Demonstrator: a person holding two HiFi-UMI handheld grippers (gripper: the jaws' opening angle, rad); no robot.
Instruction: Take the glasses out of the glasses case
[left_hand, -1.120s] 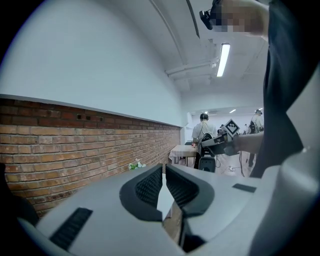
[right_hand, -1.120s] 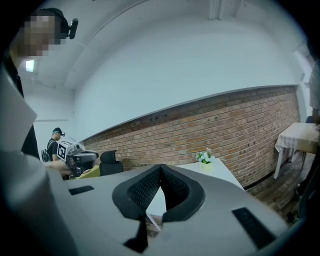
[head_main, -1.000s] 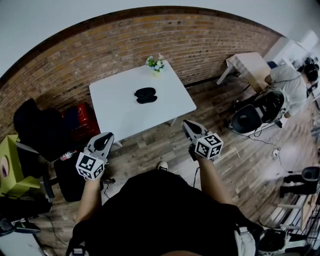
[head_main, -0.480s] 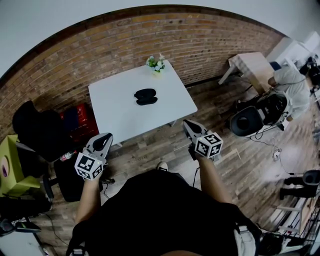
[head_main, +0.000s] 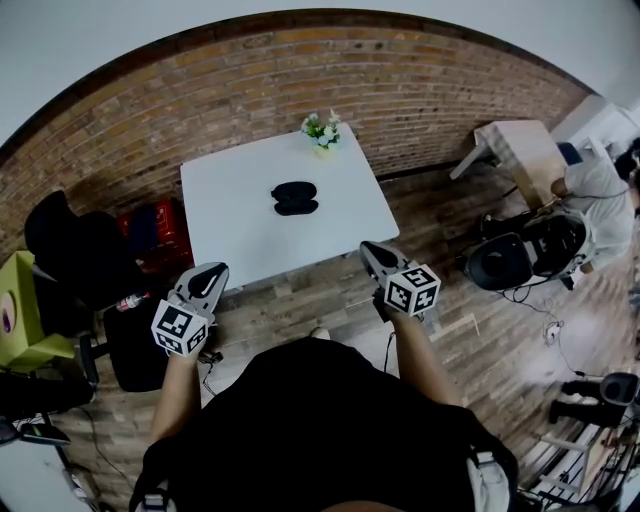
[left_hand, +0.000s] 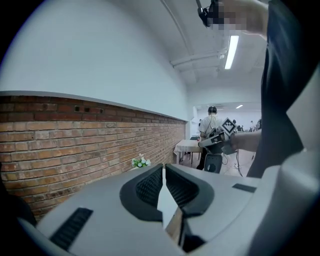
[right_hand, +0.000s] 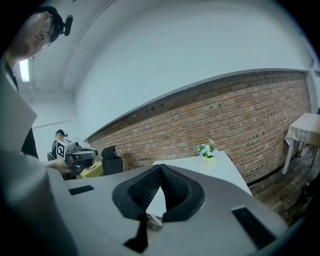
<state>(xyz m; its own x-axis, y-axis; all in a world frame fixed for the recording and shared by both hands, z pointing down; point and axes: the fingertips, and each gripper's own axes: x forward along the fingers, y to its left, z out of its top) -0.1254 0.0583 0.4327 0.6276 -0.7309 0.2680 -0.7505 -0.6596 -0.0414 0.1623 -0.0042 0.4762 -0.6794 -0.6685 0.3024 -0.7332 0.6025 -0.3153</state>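
Observation:
A black glasses case (head_main: 295, 197) lies closed near the middle of the white square table (head_main: 235, 225); no glasses show. My left gripper (head_main: 213, 270) hangs off the table's near left corner, over the wooden floor, jaws shut and empty. My right gripper (head_main: 366, 248) is at the table's near right corner, also shut on nothing. In the left gripper view the left gripper (left_hand: 163, 169) points toward the brick wall with its tips together. In the right gripper view the right gripper (right_hand: 160, 169) has its tips touching, with the white table (right_hand: 220, 167) behind it. Both grippers are well short of the case.
A small pot of white flowers (head_main: 322, 130) stands at the table's far edge by the brick wall (head_main: 300, 70). A black chair (head_main: 75, 255) and a red box (head_main: 160, 230) are left of the table. A second person (head_main: 600, 190) sits at the right beside another table (head_main: 520, 150).
The view has shifted a little nearer the table. Both grippers have come forward toward its near edge; their jaws stay shut. The case has not moved.

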